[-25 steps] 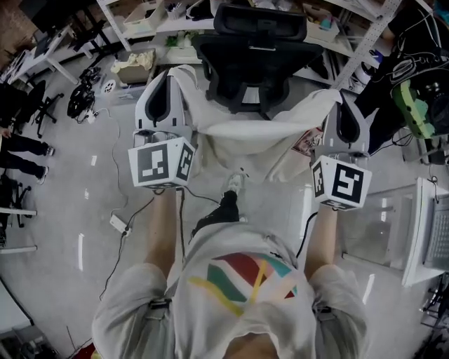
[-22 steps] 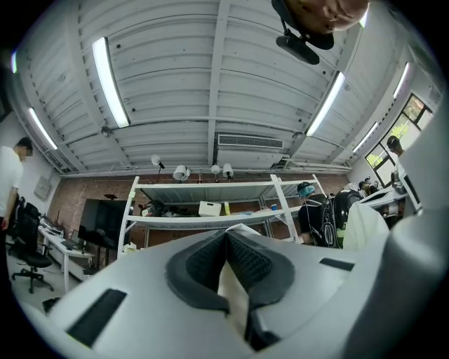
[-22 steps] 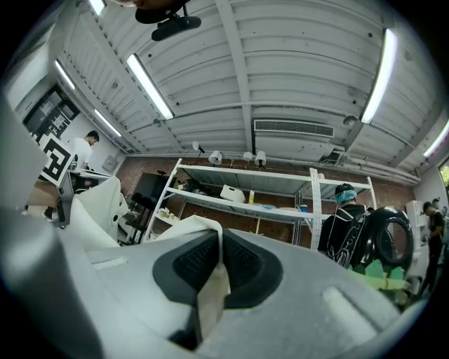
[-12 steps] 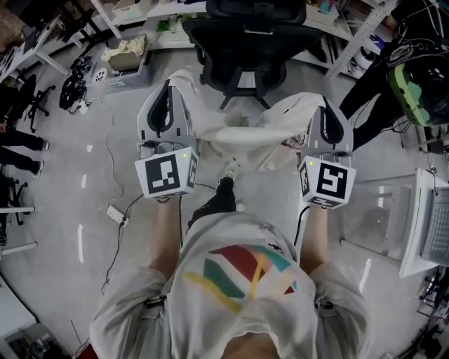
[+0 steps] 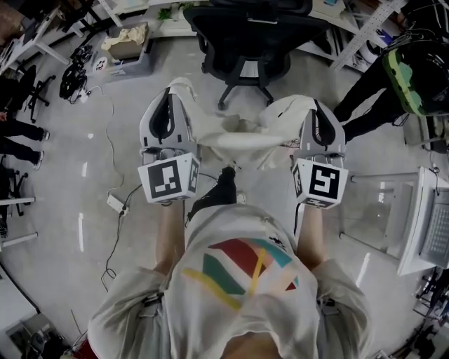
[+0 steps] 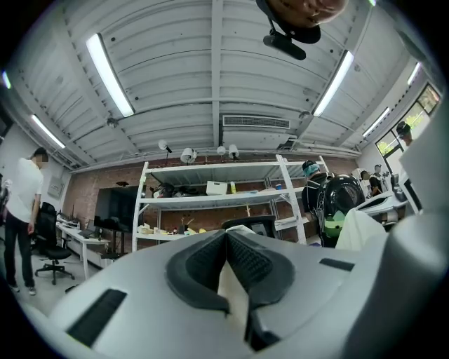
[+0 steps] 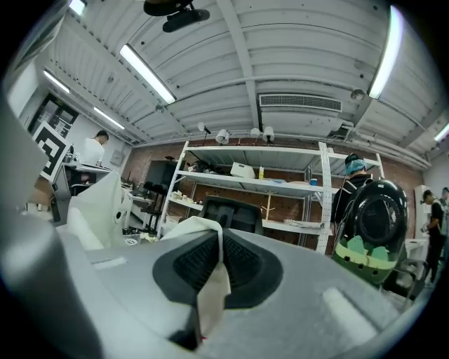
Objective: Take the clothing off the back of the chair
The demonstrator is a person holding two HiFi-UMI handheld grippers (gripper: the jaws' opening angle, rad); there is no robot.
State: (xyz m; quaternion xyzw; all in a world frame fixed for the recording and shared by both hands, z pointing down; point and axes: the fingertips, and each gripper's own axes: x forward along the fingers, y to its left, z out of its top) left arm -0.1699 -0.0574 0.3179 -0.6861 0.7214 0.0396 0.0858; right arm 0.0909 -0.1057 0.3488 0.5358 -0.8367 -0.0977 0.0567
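Note:
A white garment (image 5: 235, 137) hangs stretched between my two grippers, in front of the black office chair (image 5: 245, 38) and apart from it. My left gripper (image 5: 170, 95) is shut on one end; white cloth (image 6: 230, 284) is pinched between its pads, with the chair's back (image 6: 254, 226) beyond. My right gripper (image 5: 317, 106) is shut on the other end, where a fold of cloth (image 7: 209, 284) sticks out between the pads. The chair (image 7: 226, 212) shows there too. Both grippers point roughly level toward the shelves.
Metal shelving (image 5: 175, 17) stands behind the chair. A person with a black and green pack (image 5: 410, 70) stands at the right, near a white table (image 5: 421, 231). Cables (image 5: 112, 203) lie on the floor at left. A bin of cloth (image 5: 126, 45) sits far left.
Both grippers have come down and back toward the person, carrying the garment with them. The garment now sags lower and sits farther from the chair.

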